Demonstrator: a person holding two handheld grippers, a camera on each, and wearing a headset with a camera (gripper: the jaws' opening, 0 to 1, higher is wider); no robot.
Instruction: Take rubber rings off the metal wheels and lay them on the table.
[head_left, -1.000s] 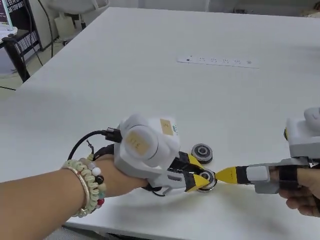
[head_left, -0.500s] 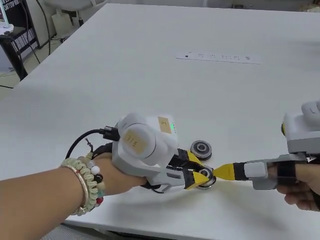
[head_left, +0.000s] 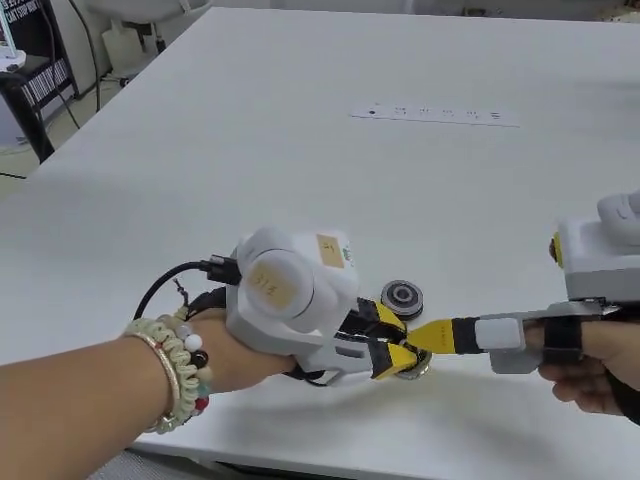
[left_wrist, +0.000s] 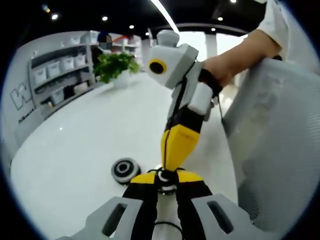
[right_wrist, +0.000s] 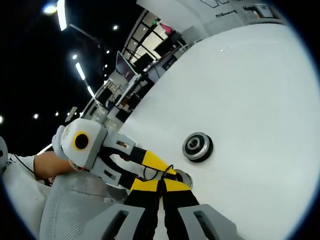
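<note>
the left hand-held gripper (head_left: 398, 345) is held low over the white worktop (head_left: 250, 150), near its front edge, by a hand on whose wrist bead bracelets (head_left: 180, 375) are worn. its yellow-tipped jaws are clamped on a small metal wheel (head_left: 412, 368), which rests on the worktop. in the left gripper view the same wheel (left_wrist: 165, 176) is seen gripped between the two jaw tips of the left hand-held gripper (left_wrist: 165, 179).

the right hand-held gripper (head_left: 420, 338) is brought in from the opposite side, and its jaws are pressed together into one yellow wedge whose point is touching the held wheel. in the left gripper view it (left_wrist: 172, 162) is seen coming down onto the wheel from above. whether a rubber ring is pinched between its jaws cannot be told. in the right gripper view the closed tips (right_wrist: 160, 185) are seen just beside the wheel (right_wrist: 184, 178).

a second metal wheel (head_left: 402, 296) is lying flat on the worktop just beyond the two grippers, apart from both. a black rubber ring (head_left: 388, 298) is seen around it. a white power strip (head_left: 435, 115) is lying far back on the worktop.
</note>
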